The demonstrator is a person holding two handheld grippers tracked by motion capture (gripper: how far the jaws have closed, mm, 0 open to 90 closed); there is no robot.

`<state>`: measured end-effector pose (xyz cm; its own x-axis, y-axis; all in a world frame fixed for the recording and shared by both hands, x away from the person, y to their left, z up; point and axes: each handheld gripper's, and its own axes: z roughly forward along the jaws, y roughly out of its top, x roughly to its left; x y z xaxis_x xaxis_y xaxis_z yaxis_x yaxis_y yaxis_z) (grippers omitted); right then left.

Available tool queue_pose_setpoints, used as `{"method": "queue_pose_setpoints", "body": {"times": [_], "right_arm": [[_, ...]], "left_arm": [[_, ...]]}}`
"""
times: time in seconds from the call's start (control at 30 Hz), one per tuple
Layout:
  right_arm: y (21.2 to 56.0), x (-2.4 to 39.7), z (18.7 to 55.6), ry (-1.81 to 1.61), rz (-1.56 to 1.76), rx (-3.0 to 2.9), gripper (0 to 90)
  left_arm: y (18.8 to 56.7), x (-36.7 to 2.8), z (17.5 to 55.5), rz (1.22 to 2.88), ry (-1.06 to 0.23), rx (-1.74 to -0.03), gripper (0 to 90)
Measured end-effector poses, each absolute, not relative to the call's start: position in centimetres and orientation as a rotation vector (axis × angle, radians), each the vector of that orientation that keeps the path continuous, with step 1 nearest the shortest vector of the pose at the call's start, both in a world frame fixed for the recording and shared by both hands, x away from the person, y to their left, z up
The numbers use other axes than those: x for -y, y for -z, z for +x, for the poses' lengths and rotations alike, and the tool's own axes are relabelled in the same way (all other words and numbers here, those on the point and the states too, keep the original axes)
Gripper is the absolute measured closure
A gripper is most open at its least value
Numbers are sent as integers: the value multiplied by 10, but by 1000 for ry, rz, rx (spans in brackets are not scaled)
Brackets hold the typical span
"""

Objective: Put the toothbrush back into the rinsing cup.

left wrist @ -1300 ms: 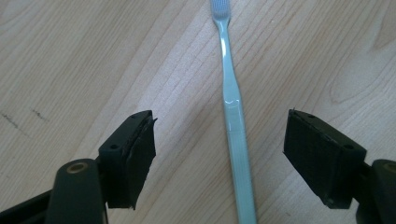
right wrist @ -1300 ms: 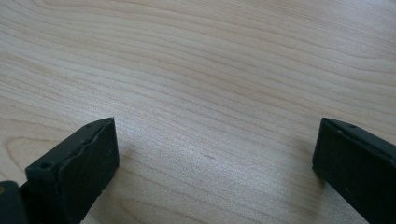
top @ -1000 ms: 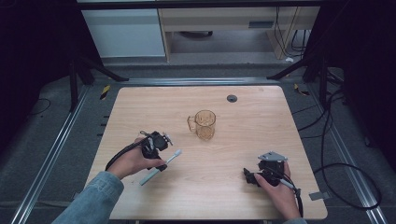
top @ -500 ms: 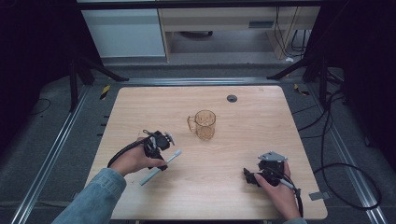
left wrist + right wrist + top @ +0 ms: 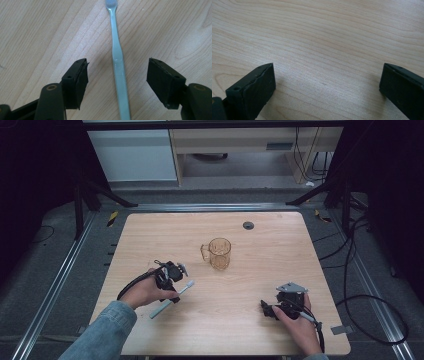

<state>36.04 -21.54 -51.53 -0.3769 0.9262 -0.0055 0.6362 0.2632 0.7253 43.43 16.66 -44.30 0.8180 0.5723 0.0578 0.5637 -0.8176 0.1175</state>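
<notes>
A pale blue-green toothbrush (image 5: 115, 37) lies flat on the wooden table (image 5: 280, 250), bristle end away from me; in the high view the toothbrush (image 5: 160, 310) sits at the left front. My left gripper (image 5: 117, 62) points down over its handle, one jaw on each side. The jaws have just been closing, but neither pad touches the handle. In the high view the left gripper (image 5: 170, 279) is held in a hand with a denim sleeve. My right gripper (image 5: 327, 67) rests open over bare wood at the right front (image 5: 267, 310), nothing between its jaws.
An amber see-through mug (image 5: 219, 253) stands upright near the table's middle, handle to the left, a short way beyond the toothbrush. A small black round plug (image 5: 248, 225) sits near the far edge. Cables trail from both grippers toward the front.
</notes>
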Motion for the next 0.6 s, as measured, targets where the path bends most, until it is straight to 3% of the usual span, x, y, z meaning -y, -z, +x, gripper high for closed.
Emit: {"method": "queue_pose_setpoints", "body": {"times": [0.6], "right_arm": [[515, 215, 360, -901, 1416, -2107, 8]], "left_arm": [[446, -166, 439, 2894, -83, -936, 486]]}}
